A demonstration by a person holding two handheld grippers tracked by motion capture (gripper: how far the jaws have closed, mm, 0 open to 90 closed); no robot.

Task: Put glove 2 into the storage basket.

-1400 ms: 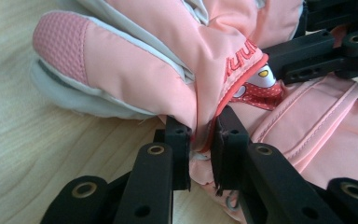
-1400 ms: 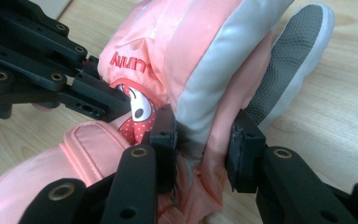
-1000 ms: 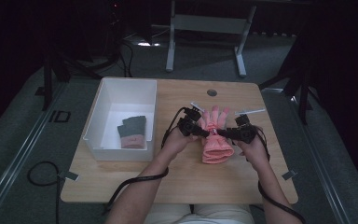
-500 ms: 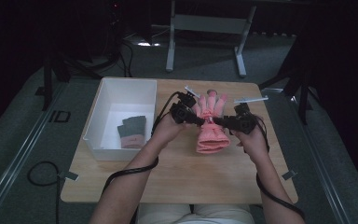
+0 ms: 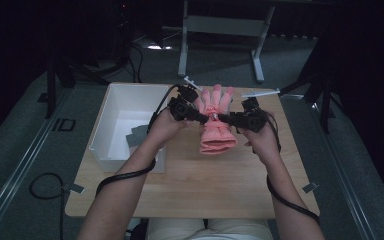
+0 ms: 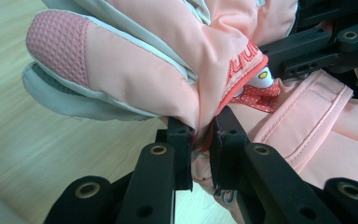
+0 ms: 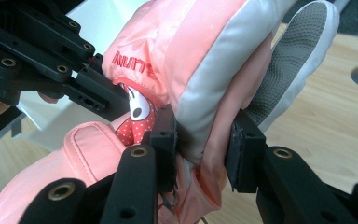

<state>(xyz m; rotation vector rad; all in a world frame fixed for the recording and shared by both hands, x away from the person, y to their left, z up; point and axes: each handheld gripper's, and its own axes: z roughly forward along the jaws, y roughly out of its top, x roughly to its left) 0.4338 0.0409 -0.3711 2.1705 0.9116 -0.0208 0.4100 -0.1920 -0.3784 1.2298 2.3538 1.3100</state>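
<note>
The floor mat (image 5: 62,125) reads "ID"; the pink glove's (image 7: 135,63) lettering is partly hidden.

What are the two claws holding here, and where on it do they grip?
Both hold the padded pink winter glove. The left claw and the right claw pinch it from opposite sides at the narrow wrist, between fingers and cuff.

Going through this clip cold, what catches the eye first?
The pink glove, held above the middle of the wooden table with its fingers pointing away from the person. The left gripper and right gripper pinch it from either side. Left of it stands a white bin holding something grey.
</note>
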